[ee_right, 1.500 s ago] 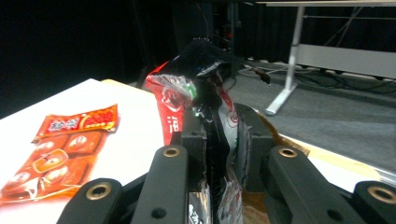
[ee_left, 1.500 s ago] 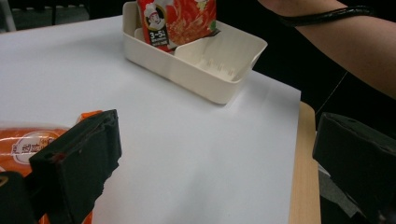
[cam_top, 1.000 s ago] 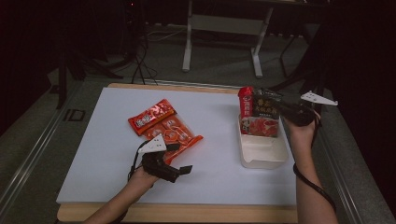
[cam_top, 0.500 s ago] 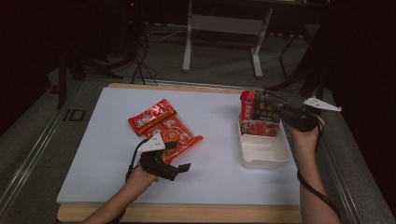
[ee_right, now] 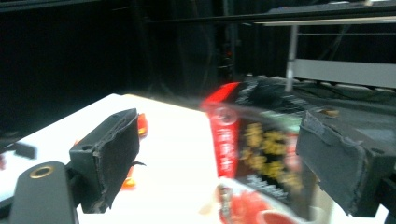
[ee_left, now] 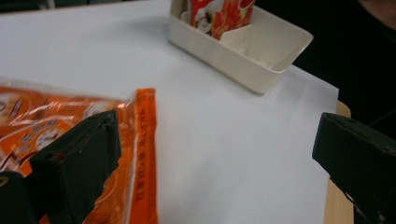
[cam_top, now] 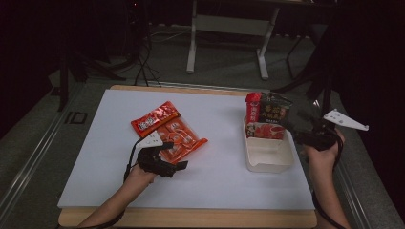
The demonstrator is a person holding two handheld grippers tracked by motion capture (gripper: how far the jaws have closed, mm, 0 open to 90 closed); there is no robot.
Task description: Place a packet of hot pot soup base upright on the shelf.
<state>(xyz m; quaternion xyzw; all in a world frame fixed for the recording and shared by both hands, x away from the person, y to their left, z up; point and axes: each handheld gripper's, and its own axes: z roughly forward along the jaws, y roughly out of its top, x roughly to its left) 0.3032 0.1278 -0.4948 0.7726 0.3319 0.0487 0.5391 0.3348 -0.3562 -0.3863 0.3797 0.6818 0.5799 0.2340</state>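
- Presently, the right hand-held gripper [cam_top: 292, 120] stands with jaws wide, just opened; the dark snack packet [cam_top: 273, 110] stands upright between them, unpressed, in the far end of the cream bin [cam_top: 269, 160].
- Left hand-held gripper [cam_top: 173, 155]: jaws apart, resting at the near edge of the orange packet [cam_top: 179, 138] on the tabletop [cam_top: 219, 181].
- Risk: a jaw catching the released packet on withdrawal could tip it from the bin.

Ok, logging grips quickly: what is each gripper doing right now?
Left gripper: open, holding nothing, one jaw over the orange snack packet.
Right gripper: open, jaws just been opening, dark snack packet between them, unpressed.
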